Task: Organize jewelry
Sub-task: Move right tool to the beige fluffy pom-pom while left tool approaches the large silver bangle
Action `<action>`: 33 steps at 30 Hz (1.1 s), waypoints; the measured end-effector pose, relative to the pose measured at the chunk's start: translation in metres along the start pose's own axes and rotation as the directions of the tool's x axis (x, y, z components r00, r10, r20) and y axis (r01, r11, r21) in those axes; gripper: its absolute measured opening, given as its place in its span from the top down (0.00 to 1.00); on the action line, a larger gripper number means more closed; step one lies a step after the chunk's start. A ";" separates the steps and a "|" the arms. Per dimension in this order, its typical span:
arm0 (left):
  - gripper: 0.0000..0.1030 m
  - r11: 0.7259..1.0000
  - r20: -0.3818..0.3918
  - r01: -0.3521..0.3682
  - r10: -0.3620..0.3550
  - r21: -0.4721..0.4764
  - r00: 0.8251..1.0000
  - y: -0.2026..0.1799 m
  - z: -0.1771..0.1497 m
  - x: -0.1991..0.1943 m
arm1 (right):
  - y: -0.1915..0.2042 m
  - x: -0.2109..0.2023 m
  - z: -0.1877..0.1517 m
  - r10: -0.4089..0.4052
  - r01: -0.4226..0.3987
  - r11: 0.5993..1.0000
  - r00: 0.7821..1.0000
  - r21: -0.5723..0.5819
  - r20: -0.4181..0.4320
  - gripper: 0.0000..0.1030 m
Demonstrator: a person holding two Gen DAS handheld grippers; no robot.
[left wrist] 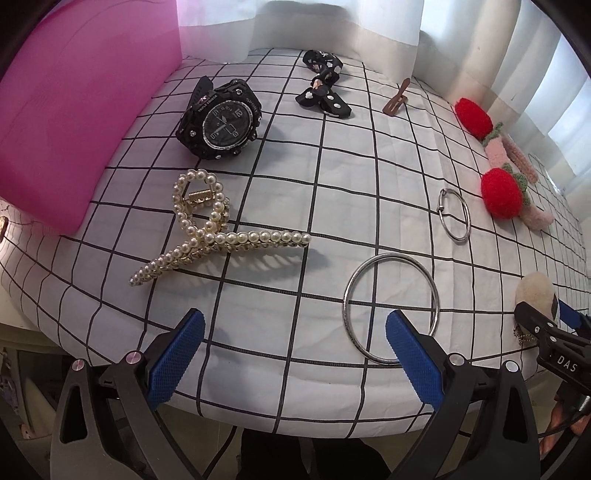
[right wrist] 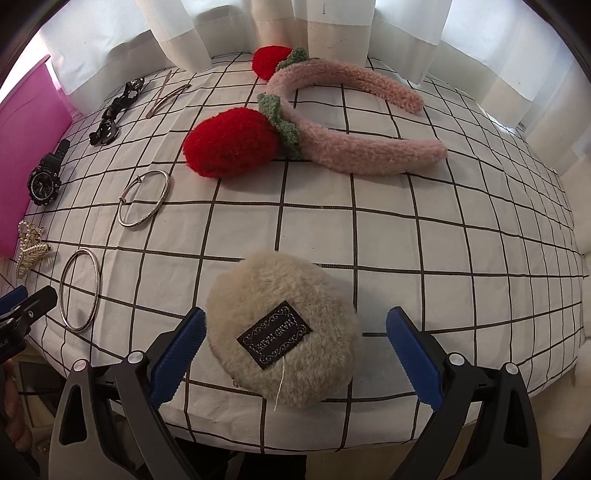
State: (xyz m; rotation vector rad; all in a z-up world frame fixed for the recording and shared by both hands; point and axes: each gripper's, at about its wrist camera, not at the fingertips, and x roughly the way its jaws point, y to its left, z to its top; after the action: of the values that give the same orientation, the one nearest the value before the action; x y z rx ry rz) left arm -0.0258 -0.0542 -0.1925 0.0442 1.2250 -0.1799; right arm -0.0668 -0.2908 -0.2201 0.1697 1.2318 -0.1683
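Both tools are seen with their blue pads spread wide apart and nothing held between them. The left tool [left wrist: 293, 339] is poised low over the near edge of a desk covered by a white cloth with a black grid [left wrist: 295, 206]; its right pad [left wrist: 413, 354] overlaps the near rim of a large silver bangle [left wrist: 391, 308] in the view, though contact cannot be confirmed. A pearl claw clip [left wrist: 207, 225] is laid just beyond the left pad, and a black sport watch [left wrist: 221, 120] is set farther back beside a pink box [left wrist: 74, 110]. A smaller silver ring with a clasp [left wrist: 453, 215] is found beyond the bangle, well apart from it. Near the far edge, a black polka-dot bow [left wrist: 323, 86] and a brown snap hair clip [left wrist: 397, 99] are seen. The right tool [right wrist: 295, 339] is positioned around the near part of a beige fluffy pouch [right wrist: 284, 332] bearing a black label [right wrist: 274, 334]; its left pad [right wrist: 181, 350] lies just beside the pouch's edge, while the right pad [right wrist: 413, 354] is kept apart from it. Beyond the pouch, a pink fuzzy headband [right wrist: 354, 122] with two red pompoms is laid on the cloth. White curtains [right wrist: 332, 22] are hung behind the desk.
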 end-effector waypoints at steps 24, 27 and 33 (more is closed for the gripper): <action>0.05 0.995 -0.093 -0.045 0.053 0.085 0.994 -0.063 0.001 0.022 | -0.014 0.007 -0.002 -0.002 0.002 1.000 1.000 0.002 0.010 0.09; 0.05 0.995 -0.085 -0.045 0.053 0.083 0.995 -0.064 0.001 0.023 | -0.014 0.007 -0.002 -0.007 0.007 1.000 1.000 0.003 0.014 0.09; 0.05 0.995 -0.070 -0.042 0.048 0.085 0.996 -0.061 -0.006 0.019 | -0.014 0.007 -0.004 -0.010 0.010 1.000 1.000 0.003 0.026 0.09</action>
State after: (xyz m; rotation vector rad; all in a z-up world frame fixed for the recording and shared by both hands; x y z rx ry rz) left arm -0.0345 -0.1158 -0.2088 0.1520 1.2871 -0.1911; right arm -0.0713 -0.3043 -0.2283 0.1633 1.2064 -0.1805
